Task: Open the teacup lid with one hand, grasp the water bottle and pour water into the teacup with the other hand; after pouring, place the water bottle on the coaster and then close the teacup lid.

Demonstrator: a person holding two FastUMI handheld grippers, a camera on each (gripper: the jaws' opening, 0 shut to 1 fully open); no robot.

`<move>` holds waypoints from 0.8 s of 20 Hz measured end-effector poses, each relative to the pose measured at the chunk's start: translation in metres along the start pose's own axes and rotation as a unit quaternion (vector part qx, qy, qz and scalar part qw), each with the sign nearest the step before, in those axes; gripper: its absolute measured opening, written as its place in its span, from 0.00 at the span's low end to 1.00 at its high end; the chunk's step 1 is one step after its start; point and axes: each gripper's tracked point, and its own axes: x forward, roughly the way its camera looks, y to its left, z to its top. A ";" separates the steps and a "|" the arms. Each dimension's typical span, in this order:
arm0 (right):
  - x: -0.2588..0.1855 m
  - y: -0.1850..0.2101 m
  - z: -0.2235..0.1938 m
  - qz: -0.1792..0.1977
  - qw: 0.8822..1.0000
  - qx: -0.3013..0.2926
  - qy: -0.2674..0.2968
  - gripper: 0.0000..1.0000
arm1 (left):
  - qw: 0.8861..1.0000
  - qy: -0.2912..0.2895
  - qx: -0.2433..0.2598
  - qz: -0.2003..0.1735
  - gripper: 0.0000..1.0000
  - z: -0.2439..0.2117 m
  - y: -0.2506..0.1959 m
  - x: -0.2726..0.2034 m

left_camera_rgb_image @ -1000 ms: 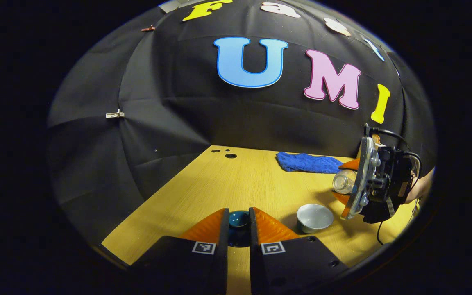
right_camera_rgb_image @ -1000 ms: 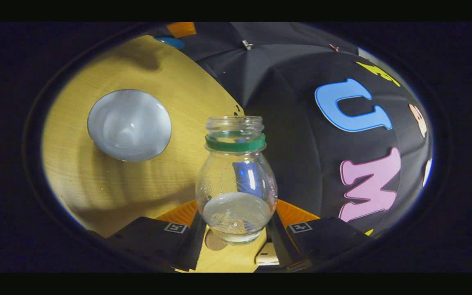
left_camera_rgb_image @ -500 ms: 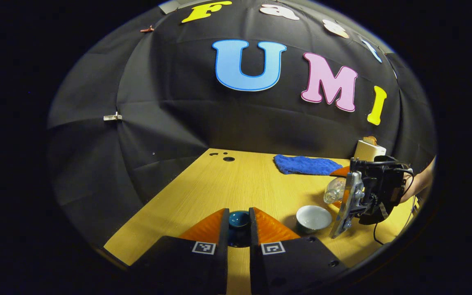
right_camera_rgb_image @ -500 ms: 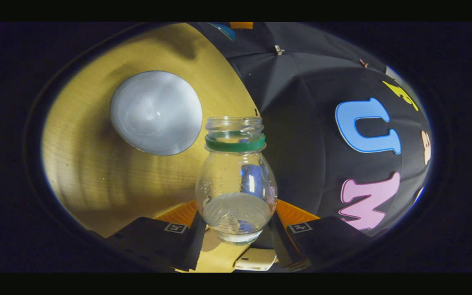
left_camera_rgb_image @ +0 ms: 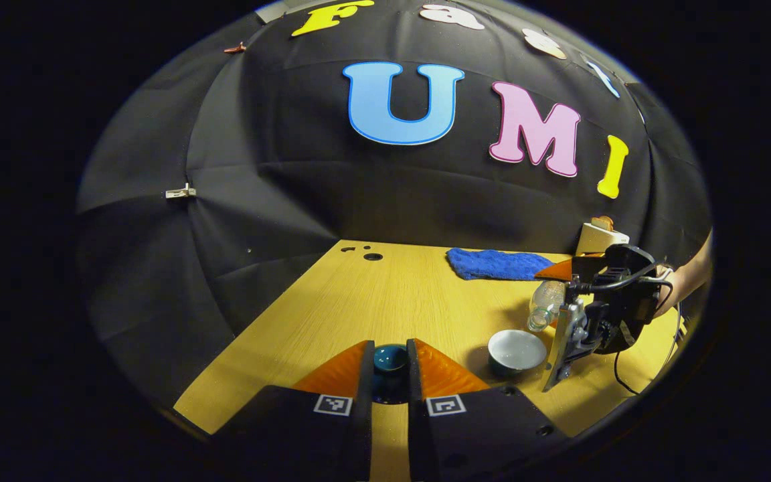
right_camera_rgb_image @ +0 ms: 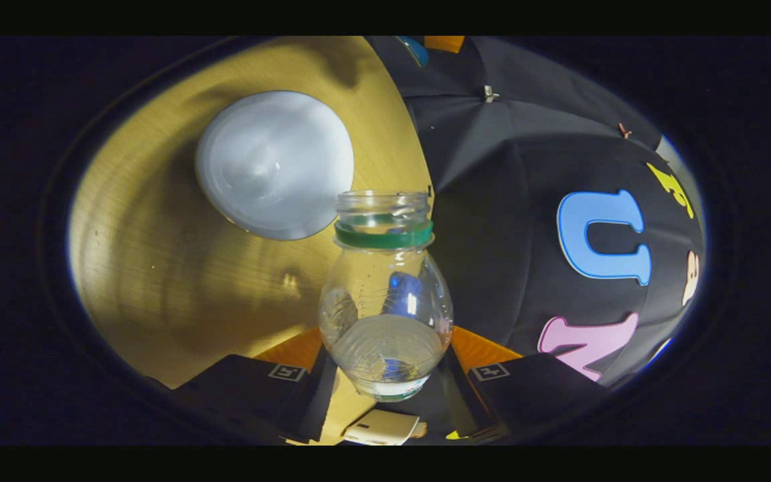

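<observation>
Over the last second I've tipped the bottle (right_camera_rgb_image: 385, 294) further, its mouth now just beside the open cup (right_camera_rgb_image: 275, 164) on the worktop (left_camera_rgb_image: 385, 301), right fingers (right_camera_rgb_image: 385, 375) clamping it, left fingers (left_camera_rgb_image: 390, 368) holding the lid (left_camera_rgb_image: 390, 358); pouring looks imminent.

Left gripper (left_camera_rgb_image: 389, 358) level and clamped; right gripper (right_camera_rgb_image: 385, 348) tipped (fingers closed).

No readable text or numbers; only square coded markers (left_camera_rgb_image: 332, 404) on the fingers.
</observation>
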 end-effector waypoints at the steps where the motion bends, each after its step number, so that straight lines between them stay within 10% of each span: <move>1: 0.001 0.000 0.000 0.001 1.000 -0.001 -0.002 0.74 | 1.000 0.000 -0.001 0.001 0.22 -0.001 0.001 0.001; 16: 0.004 -0.002 0.010 0.003 0.996 -0.088 -0.018 0.74 | 1.000 0.014 0.000 0.023 0.26 -0.017 0.024 -0.011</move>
